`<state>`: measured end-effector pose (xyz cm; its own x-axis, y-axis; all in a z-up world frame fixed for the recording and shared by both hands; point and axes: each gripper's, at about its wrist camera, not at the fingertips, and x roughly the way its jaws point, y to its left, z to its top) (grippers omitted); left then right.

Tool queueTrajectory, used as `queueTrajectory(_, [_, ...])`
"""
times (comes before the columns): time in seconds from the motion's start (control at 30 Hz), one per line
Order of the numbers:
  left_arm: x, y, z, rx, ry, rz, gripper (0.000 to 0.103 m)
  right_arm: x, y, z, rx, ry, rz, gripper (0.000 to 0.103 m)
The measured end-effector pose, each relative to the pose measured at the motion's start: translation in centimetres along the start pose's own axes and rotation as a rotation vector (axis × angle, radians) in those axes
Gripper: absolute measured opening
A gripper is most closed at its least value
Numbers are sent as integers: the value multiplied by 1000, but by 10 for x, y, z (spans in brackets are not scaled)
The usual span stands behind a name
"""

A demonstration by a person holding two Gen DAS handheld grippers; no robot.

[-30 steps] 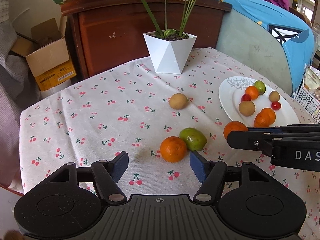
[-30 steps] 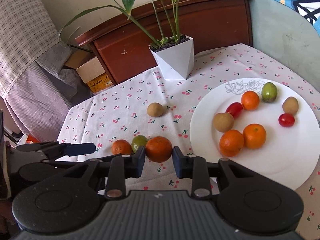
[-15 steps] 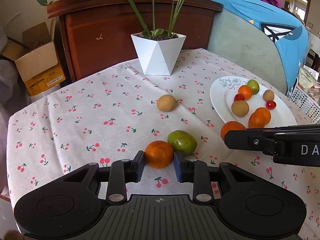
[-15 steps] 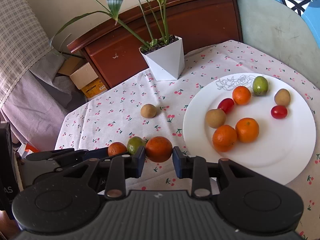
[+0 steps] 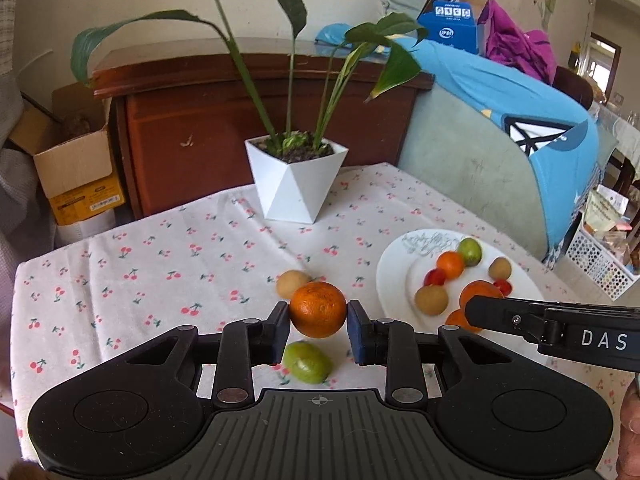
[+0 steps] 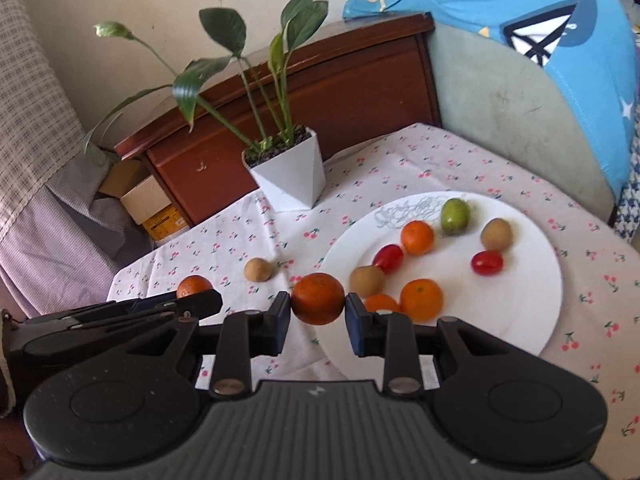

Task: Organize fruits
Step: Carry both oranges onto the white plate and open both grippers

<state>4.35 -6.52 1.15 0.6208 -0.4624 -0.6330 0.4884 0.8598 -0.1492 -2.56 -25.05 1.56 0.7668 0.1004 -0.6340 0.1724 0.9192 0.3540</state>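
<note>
**Both grippers carrying oranges above the cloth**

Left gripper (image 5: 318, 322) clamps an orange (image 5: 317, 309) between its pads, lifted off the tablecloth (image 5: 140, 264). Green fruit (image 5: 307, 361) lies on the cloth at 6 o'clock of that orange; brown fruit (image 5: 292, 283) at 11 o'clock. Right gripper (image 6: 317, 312) pinches a second orange (image 6: 317, 298); white plate (image 6: 520, 312) with fruit spreads toward 2 o'clock.
</note>
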Motion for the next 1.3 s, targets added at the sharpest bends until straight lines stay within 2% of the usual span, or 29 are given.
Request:
queueTrajectory(0.2, [10, -32, 2, 12, -2, -74, 28, -18, -35, 8, 100, -37, -91, 30])
queueTrajectory(0.4, [22, -65, -8, 60, 40, -145, 28, -19, -68, 2, 243, 12, -147, 30])
queueTrajectory(0.6, [33, -87, -19, 83, 87, -207, 28, -17, -76, -2, 278, 27, -166, 30])
queueTrajectory(0.8, [41, -96, -23, 98, 103, -223, 28, -13, -78, -3, 281, 30, -188, 30])
queueTrajectory(0.93, [37, -99, -21, 98, 87, -233, 32, -15, -80, -2, 295, 14, -189, 32])
queueTrajectory(1.0, [33, -98, -19, 93, 72, -234, 38, -17, -78, -1, 288, -1, -191, 32])
queueTrajectory(1.1, [28, -93, -14, 68, 55, -217, 47, -19, -76, 1, 276, -14, -183, 32])
queueTrajectory(1.3, [23, -70, -7, -10, 44, -150, 49, -16, -69, 2, 261, -11, -163, 34])
